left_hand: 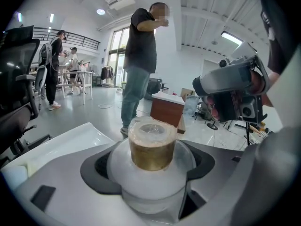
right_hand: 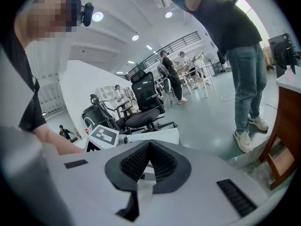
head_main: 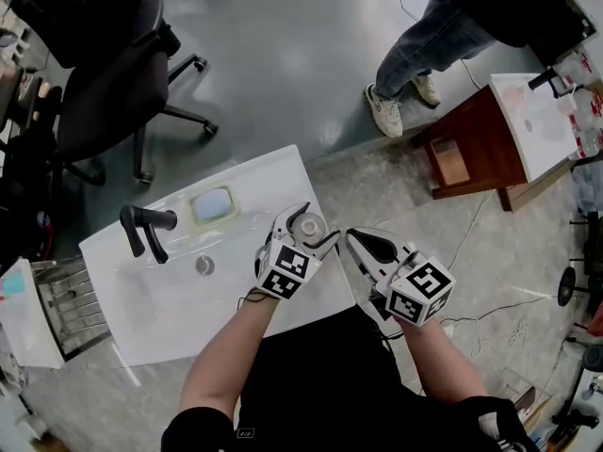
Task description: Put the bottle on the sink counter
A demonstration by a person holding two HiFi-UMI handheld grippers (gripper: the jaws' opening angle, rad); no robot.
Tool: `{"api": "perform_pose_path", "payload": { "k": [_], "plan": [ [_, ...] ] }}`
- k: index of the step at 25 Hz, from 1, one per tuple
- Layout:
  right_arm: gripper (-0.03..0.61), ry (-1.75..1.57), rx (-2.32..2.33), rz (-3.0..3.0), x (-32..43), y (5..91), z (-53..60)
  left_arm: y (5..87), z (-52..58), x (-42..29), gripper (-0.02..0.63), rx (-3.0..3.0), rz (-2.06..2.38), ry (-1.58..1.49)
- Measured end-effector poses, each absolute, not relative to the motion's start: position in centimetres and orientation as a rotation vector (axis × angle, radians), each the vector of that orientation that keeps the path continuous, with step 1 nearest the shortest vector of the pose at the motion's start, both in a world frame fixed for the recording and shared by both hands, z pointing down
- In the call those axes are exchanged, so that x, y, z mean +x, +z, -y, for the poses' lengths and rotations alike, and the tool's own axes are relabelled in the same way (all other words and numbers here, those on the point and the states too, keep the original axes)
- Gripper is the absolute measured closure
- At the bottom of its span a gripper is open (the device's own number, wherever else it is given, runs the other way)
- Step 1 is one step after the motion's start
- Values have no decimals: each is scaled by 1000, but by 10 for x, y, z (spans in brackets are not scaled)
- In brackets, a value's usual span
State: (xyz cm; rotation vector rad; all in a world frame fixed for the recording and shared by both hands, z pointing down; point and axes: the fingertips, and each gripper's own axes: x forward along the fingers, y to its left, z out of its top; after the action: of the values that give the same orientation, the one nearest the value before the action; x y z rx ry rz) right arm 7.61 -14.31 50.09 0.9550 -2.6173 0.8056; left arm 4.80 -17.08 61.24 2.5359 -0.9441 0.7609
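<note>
**Over the table's right end: bottle gripped, not yet let go**

At the left of the white sink table [head_main: 283,169], the black faucet [head_main: 143,226] reaches over the basin. A green-rimmed dish [head_main: 212,205] sits beside it and the drain [head_main: 204,266] lies below, so that side is taken. You hold your left gripper [head_main: 308,228] over the flat right end, the one bare stretch fit to stand something on. Its jaws are clamped round the bottle [left_hand: 152,149], which has a frosted body, a brownish neck and a clear cap. They grip it upright just under the shoulder, so it can go down on its base. Whether that base touches the table, no view shows. Your right gripper [head_main: 354,240] hangs just beside, past the table's edge, its jaws pressed together on nothing; it looks parked out of the way. My judgement: seat the base well inside the edge, then release. Further right, a person [head_main: 424,45] stands on the floor near a brown cabinet [head_main: 476,144].
</note>
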Motion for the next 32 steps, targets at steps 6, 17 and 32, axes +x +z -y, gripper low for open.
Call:
{"api": "perform_pose_path", "payload": {
  "k": [6, 17, 32],
  "plan": [
    [563, 805, 955, 2626, 77, 500, 143, 615, 166, 49, 256, 2536, 938, 814],
    [565, 814, 964, 2614, 80, 502, 143, 614, 167, 47, 258, 2548, 944, 845],
    [565, 823, 953, 2603, 82, 507, 144, 603, 209, 26, 259, 2522, 1097, 792]
  ]
}}
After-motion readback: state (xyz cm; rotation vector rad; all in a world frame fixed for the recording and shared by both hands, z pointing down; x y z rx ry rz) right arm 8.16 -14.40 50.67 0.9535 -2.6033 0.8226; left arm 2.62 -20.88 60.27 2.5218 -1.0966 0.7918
